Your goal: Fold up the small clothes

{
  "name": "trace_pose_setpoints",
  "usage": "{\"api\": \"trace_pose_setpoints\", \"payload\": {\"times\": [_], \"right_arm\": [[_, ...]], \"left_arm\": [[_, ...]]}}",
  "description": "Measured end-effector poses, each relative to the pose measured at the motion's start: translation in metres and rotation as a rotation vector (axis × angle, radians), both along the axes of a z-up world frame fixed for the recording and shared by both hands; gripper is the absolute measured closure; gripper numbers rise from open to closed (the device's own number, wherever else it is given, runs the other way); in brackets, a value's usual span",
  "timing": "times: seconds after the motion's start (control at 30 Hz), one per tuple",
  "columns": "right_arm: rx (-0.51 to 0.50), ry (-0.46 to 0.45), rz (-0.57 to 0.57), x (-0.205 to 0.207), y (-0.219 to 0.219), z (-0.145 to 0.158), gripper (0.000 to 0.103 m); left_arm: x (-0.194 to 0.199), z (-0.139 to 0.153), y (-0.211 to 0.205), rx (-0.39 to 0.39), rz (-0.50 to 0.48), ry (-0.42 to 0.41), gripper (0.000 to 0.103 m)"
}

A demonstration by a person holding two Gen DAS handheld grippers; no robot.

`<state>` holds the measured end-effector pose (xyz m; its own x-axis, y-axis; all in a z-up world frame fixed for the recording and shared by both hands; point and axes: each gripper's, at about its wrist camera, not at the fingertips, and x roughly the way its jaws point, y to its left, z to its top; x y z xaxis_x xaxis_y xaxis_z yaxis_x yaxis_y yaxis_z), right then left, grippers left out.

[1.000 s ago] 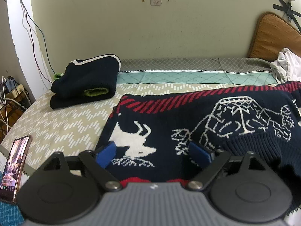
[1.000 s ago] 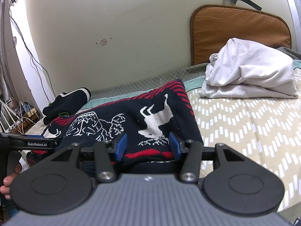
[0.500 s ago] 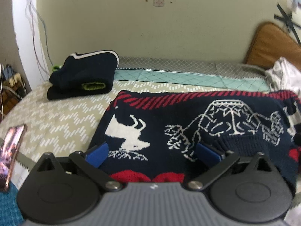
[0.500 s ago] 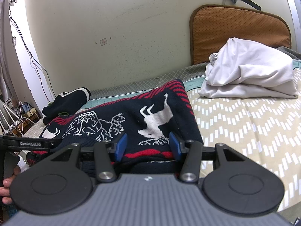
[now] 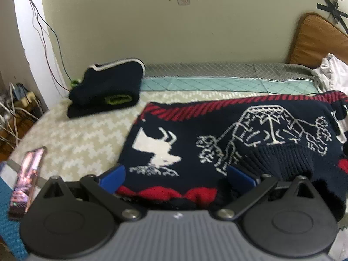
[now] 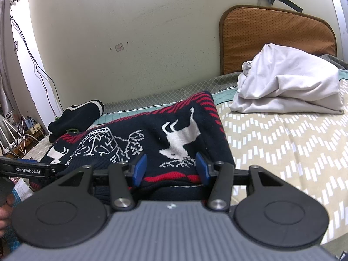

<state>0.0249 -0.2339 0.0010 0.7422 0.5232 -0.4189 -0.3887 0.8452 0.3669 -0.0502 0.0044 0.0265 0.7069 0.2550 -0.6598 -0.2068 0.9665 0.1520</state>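
Here | bed (image 5: pixel 82 139): patterned cover | wall (image 5: pixel 195 32): cream | left hand-held gripper (image 5: pixel 176 175) spread apart | right hand-held gripper (image 6: pixel 169 167) half-apart

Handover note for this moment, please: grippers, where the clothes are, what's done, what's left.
Left gripper: jaws wide open over the near hem of the navy reindeer sweater, gripping nothing.
Right gripper: half open astride the same hem; grip unclear.
Sweater lies on the bed, partly folded.
Done: dark folded garment by the wall.
Left: finish the sweater; crumpled white garment.
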Motion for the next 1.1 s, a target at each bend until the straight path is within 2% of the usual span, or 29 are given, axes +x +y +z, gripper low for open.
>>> {"api": "trace_pose_setpoints", "payload": {"times": [0.43,1.1], "right_arm": [[0.000,-0.001,0.001,0.000,0.000,0.000,0.050],[-0.001,-0.001,0.002,0.000,0.000,0.000,0.050]], "left_arm": [[0.004,0.000,0.010,-0.008,0.039,0.007,0.000],[0.006,0.004,-0.004,-0.021,-0.016,0.011,0.000]]}}
